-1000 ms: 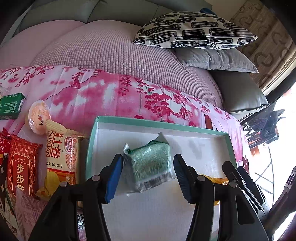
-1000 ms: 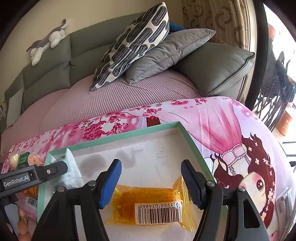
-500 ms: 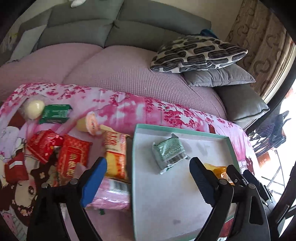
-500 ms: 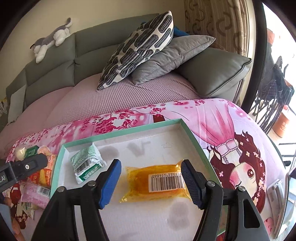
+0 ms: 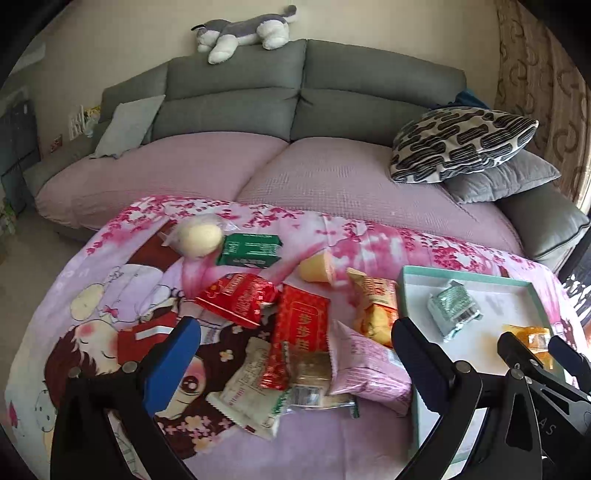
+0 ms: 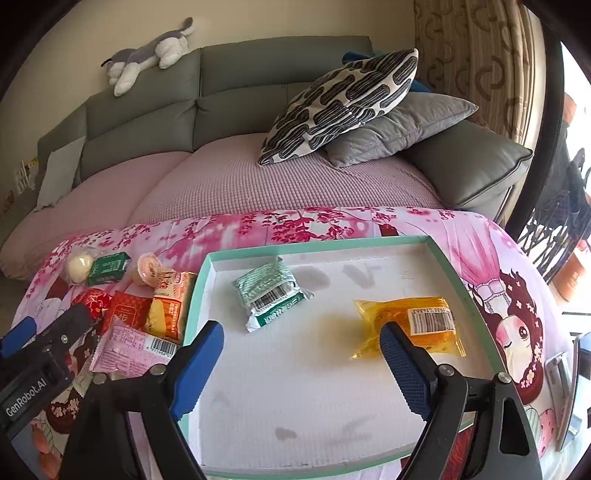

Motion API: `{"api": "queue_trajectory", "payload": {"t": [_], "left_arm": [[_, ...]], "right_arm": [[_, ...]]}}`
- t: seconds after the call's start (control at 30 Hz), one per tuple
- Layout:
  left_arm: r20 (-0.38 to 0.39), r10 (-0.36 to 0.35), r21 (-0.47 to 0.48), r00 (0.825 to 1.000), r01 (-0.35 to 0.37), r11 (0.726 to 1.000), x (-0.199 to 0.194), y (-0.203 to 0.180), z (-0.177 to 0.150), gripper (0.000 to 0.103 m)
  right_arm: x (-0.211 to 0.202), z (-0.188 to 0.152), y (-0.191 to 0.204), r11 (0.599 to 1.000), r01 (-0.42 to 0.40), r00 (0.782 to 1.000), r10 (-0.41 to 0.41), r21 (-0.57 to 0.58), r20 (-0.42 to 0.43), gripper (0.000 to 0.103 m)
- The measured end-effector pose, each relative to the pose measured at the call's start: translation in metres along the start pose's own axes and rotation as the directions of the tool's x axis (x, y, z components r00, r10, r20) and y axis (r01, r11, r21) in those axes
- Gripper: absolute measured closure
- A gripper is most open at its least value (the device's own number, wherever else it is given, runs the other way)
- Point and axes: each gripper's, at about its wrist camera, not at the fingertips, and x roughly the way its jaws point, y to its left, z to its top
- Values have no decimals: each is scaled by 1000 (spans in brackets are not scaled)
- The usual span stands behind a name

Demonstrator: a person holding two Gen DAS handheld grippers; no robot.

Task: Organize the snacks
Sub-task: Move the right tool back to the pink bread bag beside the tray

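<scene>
The shallow white tray with a mint-green rim [image 6: 441, 254] lay on a pink cartoon-print blanket [image 5: 110, 295], and it already held two snacks, set well apart so that room was left between them: a green foil packet with a barcode [image 6: 271, 291] toward the far left corner and a translucent orange packet [image 6: 410, 325] toward the right side. Both looked to have been placed there as the sorted portion of the job.

The left gripper [image 5: 295, 350] hung with its blue-padded jaws spread wide and nothing between them, poised over the unsorted heap beside the tray, likely to choose the next piece. That heap held a red square packet with gold lettering [image 5: 303, 321], a red crinkled bag [image 5: 236, 299], a pale pink pouch [image 5: 365, 365], a white wrapper with green print [image 5: 251, 395] and a yellow-orange egg-roll packet [image 5: 373, 306] that touched the tray's left wall. Farther off lay a dark green carton [image 5: 249, 249], a round cream bun in clear wrap [image 5: 197, 236] and a small jelly cup [image 5: 317, 267].

The right gripper [image 6: 303, 365] hovered over the tray's near half, equally wide and empty.

Behind the blanket stood a grey sofa under a mauve quilted cover [image 5: 314, 173], with a black-and-white patterned cushion [image 6: 343, 107] on a grey one and a plush husky [image 5: 240, 31] on the backrest.
</scene>
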Motion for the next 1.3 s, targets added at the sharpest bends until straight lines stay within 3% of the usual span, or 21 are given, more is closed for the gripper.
{"api": "queue_trajectory", "payload": {"t": [0.1,0.27,0.67,0.9,1.17,1.3], "left_arm": [[13,68,-5,998,-68,998,-1,16,-1,0],[-55,21,-39,998,-23,999,10,42,-2,0],[-114,51,-132,992,-66,989,28,93,-7,0],[-194,-16,-203,981,-24,979,43,104,-20,0],[-303,-1,-173,953,-54,983,56,99,-37,0],[-328,9,-160,945,-65,985,59,97,-41,0]], "right_arm": [[-1,-3,17,999,-31,1000,31,-7,-4,14],[-2,-7,48,997,-43,999,43,-67,-5,14],[13,-22,94,975,-87,995,76,-205,-64,14],[16,-38,111,949,-87,994,62,-302,-92,14],[26,-47,125,931,-39,998,17,-363,-65,14],[32,-52,132,911,24,999,-38,-412,-26,14]]}}
